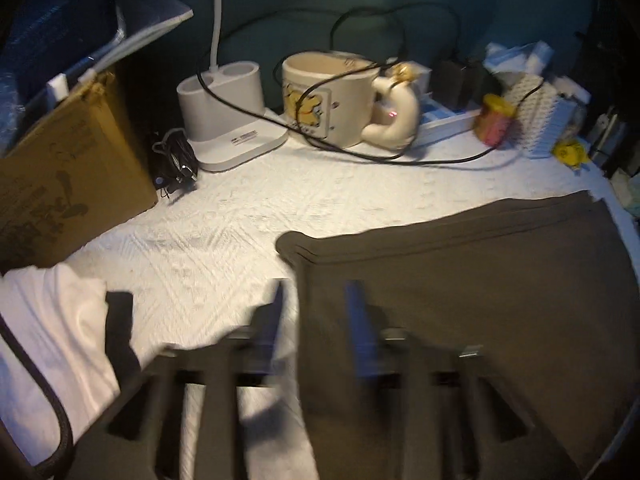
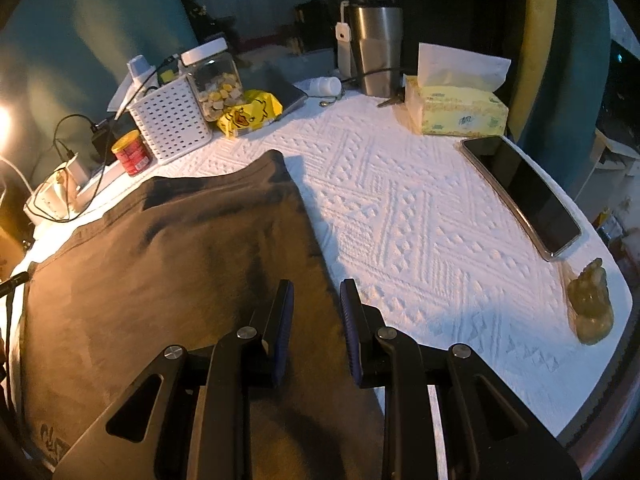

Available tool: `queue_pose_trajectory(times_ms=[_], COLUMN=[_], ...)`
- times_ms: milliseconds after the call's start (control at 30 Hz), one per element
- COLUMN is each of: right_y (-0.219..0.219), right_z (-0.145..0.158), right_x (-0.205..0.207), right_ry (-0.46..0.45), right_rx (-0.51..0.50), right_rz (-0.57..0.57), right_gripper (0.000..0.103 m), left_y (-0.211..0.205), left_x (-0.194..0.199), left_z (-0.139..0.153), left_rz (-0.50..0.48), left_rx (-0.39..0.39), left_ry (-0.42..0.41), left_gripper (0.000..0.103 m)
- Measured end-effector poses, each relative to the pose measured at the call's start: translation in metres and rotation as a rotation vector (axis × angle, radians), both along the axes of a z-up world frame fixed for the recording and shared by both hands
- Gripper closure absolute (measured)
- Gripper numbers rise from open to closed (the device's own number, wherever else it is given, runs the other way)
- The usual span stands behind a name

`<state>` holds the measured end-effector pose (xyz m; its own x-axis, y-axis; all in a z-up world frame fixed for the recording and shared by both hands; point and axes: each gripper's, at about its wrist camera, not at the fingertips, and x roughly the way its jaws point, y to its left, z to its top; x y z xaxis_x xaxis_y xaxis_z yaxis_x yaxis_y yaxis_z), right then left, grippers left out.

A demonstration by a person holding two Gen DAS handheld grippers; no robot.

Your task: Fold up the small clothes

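The left gripper [image 1: 316, 300] has its fingers apart over the near left edge of the brown cloth [image 1: 460, 300], holding nothing. The right gripper [image 2: 316, 300] is open too, above the cloth's right edge. The cloth lies flat on the white table [image 2: 420, 220]. Farther back stands a mug [image 1: 328, 100].

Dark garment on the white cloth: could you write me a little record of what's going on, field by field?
garment: dark brown garment, lying flat on the white textured tablecloth
left hand-held gripper: open, over the garment's left edge, holding nothing
right hand-held gripper: open, over the garment's right edge, holding nothing
nearby: phone, tissue box, mug
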<state>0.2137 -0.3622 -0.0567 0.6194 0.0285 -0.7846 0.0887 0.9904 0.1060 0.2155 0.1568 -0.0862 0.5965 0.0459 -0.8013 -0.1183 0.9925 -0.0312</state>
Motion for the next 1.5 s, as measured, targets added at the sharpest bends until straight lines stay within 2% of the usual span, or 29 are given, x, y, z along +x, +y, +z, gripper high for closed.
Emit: queue_pose_trajectory(times_ms=[67,267,367,400,433,500,700,800,867,1033,1200,1333,1500], right_y=[0.002,0.012,0.015,0.016,0.016,0.016,0.017,0.017,0.016,0.010,-0.007,-0.023,-0.020], right_z=[0.004,0.010,0.013,0.014,0.015,0.018,0.023,0.025,0.026,0.022,0.012,-0.003,-0.013], right_x=[-0.006,-0.020,-0.028,-0.031,-0.033,-0.040,-0.061,-0.069,-0.077,-0.094,-0.121,-0.138,-0.149], right_ry=[-0.013,-0.026,-0.033,-0.035,-0.038,-0.048,-0.068,-0.074,-0.080,-0.078,-0.069,-0.026,0.014], right_rx=[0.009,0.010,0.012,0.014,0.015,0.032,0.037,0.032,0.032,0.031,0.047,0.065,0.105], right_rz=[0.007,0.032,0.045,0.050,0.054,0.068,0.091,0.096,0.098,0.091,0.069,0.038,0.063], right_gripper=[0.064,0.064,0.063,0.062,0.054,0.043,0.043,0.043,0.043,0.043,0.043,0.043,0.043], left_y=[-0.008,-0.043,-0.059,-0.065,-0.069,-0.076,-0.099,-0.108,-0.115,-0.132,-0.147,-0.155,-0.154], left_x=[-0.014,-0.050,-0.067,-0.073,-0.078,-0.089,-0.111,-0.121,-0.130,-0.151,-0.162,-0.167,-0.166], left_z=[0.008,0.030,0.038,0.040,0.042,0.046,0.042,0.040,0.040,0.041,0.034,0.028,0.024], left_rz=[-0.011,-0.083,-0.123,-0.137,-0.147,-0.172,-0.168,-0.150,-0.169,-0.204,-0.231,-0.236,-0.240], left_rx=[-0.011,-0.056,-0.057,-0.061,-0.065,-0.075,-0.039,-0.057,-0.078,-0.073,-0.042,-0.017,-0.018], left_ry=[-0.047,-0.116,-0.151,-0.164,-0.176,-0.197,-0.201,-0.204,-0.220,-0.252,-0.227,-0.208,-0.183], left_gripper=[0.025,0.024,0.018,0.014,0.014,0.013,0.013,0.013,0.013,0.013,0.013,0.013,0.013])
